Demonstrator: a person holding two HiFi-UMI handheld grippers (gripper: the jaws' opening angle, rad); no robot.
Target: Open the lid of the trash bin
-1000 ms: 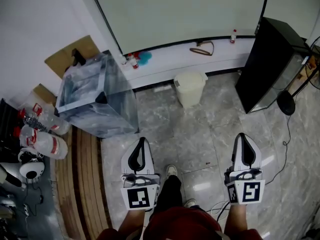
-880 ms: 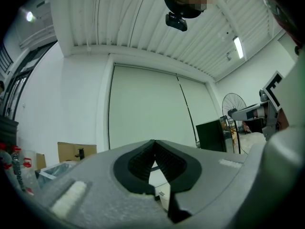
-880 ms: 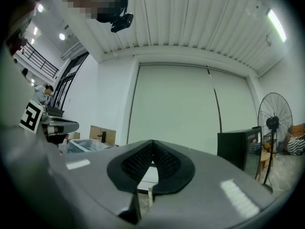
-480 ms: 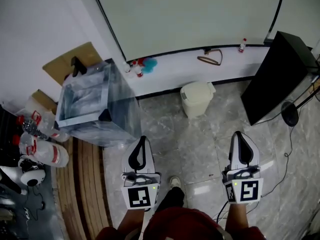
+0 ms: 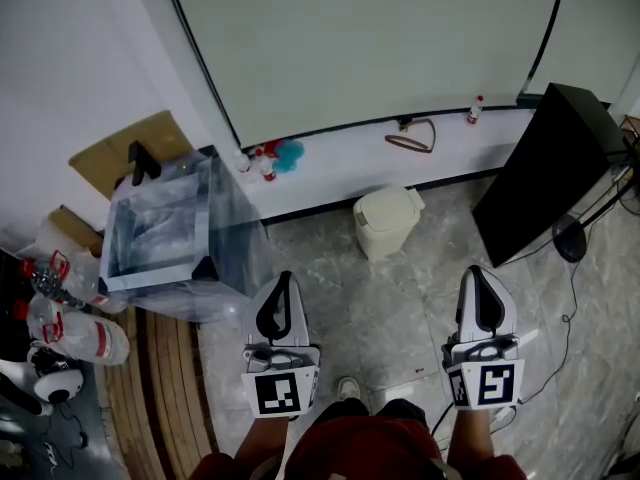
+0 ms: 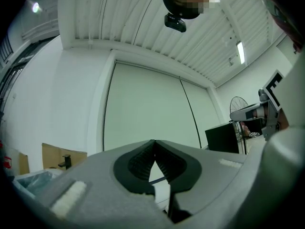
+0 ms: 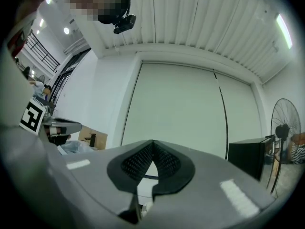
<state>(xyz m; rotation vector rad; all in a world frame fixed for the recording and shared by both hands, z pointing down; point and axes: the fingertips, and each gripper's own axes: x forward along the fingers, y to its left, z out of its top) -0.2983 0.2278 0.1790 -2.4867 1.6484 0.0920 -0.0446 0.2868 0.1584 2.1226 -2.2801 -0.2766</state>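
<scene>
In the head view you hold the left gripper [image 5: 283, 281] and the right gripper [image 5: 481, 272] low in front of you, side by side and well apart, both pointing forward over the grey marble floor [image 5: 400, 308]. The cream trash bin [image 5: 386, 221] stands on that floor against the foot of the white ledge [image 5: 340, 163], ahead of you and between the two grippers, well apart from both, and its lid [image 5: 388, 206] lies shut. To its left stands a large clear plastic-lined container [image 5: 170, 233], and to its right a black cabinet [image 5: 545, 163]. In the left gripper view your left gripper [image 6: 153, 143] has its jaws together at the tips with nothing between them, tilted up toward a pale wall panel [image 6: 143, 109] and the ribbed ceiling [image 6: 157, 37]. In the right gripper view your right gripper [image 7: 152, 142] likewise has its jaws pressed together and empty, with the black cabinet [image 7: 244, 157] and a standing fan [image 7: 283, 128] off to the right.
</scene>
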